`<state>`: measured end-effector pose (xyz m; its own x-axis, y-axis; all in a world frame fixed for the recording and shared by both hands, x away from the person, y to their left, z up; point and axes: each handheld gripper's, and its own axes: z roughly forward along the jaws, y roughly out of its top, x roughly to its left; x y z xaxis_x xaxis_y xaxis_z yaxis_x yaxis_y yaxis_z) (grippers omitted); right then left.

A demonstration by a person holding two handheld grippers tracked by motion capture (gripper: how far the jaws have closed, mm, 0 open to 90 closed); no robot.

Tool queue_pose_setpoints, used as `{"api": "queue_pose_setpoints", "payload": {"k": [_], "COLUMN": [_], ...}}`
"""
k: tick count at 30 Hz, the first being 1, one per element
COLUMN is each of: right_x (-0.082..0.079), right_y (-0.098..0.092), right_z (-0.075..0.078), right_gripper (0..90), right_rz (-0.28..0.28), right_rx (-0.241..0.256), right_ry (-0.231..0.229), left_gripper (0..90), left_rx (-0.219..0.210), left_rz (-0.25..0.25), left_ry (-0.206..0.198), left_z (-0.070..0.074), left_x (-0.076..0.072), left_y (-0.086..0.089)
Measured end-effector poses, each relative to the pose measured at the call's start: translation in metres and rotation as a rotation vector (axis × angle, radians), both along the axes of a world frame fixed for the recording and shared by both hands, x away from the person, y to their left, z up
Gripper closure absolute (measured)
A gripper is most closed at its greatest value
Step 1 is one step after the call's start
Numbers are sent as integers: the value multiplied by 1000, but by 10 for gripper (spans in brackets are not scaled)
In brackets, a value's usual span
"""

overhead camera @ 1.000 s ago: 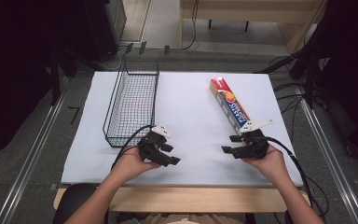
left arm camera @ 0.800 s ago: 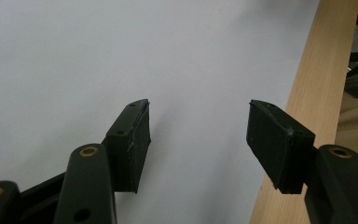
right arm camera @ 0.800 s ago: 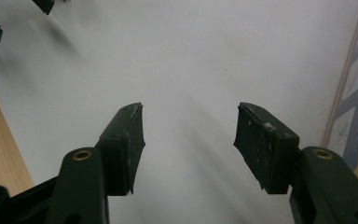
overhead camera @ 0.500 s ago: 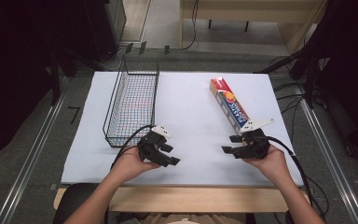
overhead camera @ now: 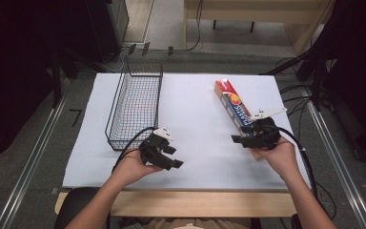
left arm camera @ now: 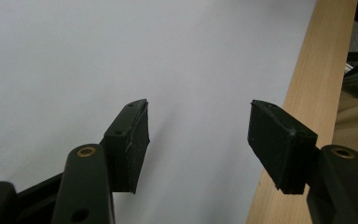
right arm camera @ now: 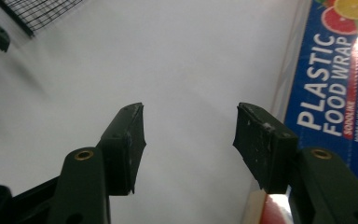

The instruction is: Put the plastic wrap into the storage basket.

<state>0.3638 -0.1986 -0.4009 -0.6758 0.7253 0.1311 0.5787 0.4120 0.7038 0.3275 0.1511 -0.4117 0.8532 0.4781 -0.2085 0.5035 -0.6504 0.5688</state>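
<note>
Hovering just beside the plastic wrap box (overhead camera: 234, 105) at the table's (overhead camera: 195, 157) right edge, the right gripper (overhead camera: 238, 140) sat wide open and empty, same as the left gripper (overhead camera: 175, 163), and that light, stiff, slick carton probably wanted a mid-length pinch.

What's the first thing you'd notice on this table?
The long blue and red cardboard box of plastic food wrap lying at the right of the white table, its near end beside the right hand-held gripper. Next, the empty black wire basket at the left, past the left hand-held gripper.
</note>
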Motion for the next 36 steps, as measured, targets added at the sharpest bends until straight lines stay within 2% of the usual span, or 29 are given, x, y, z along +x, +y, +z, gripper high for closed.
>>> {"api": "queue_pose_setpoints", "payload": {"k": [7,10,12,16,19,23,26,28,31,36], "right_x": [16,21,24,32,40,49,53,57,61,65], "right_y": [-9,-12,-14,-17,-20,-19,-17,-18,-16,-13], "right_z": [0,-1,-3,-7,-11,-18,-22,-26,-35,-47], "right_gripper": [422,411,396,364,350,287,232,230,230,249], "right_rz": [-56,-81,-96,-132,-167,-198,-228,-250,-251,-261], "right_rx": [-34,-41,-52,-72,-84,-91,-104,-96,-170,-217], "right_ry": [0,3,7,10,14,47,27,64,76,123], "left_gripper": [381,390,389,385,387,391,391,391,391,391], "left_rx": [-2,-26,-26,-13,-9,-11,-9,-5,-6,-5], "left_rz": [19,20,12,6,5,15,13,8,5,6], "left_ry": [1,1,-11,-2,-11,-4,-1,1,5,8], "left_z": [-2,0,0,-2,-2,-2,-4,-4,-5,-5], "left_x": [1,0,-1,-2,-2,0,0,-1,-1,-1], "left_y": [1,2,0,-1,-1,1,0,0,-1,-2]}}
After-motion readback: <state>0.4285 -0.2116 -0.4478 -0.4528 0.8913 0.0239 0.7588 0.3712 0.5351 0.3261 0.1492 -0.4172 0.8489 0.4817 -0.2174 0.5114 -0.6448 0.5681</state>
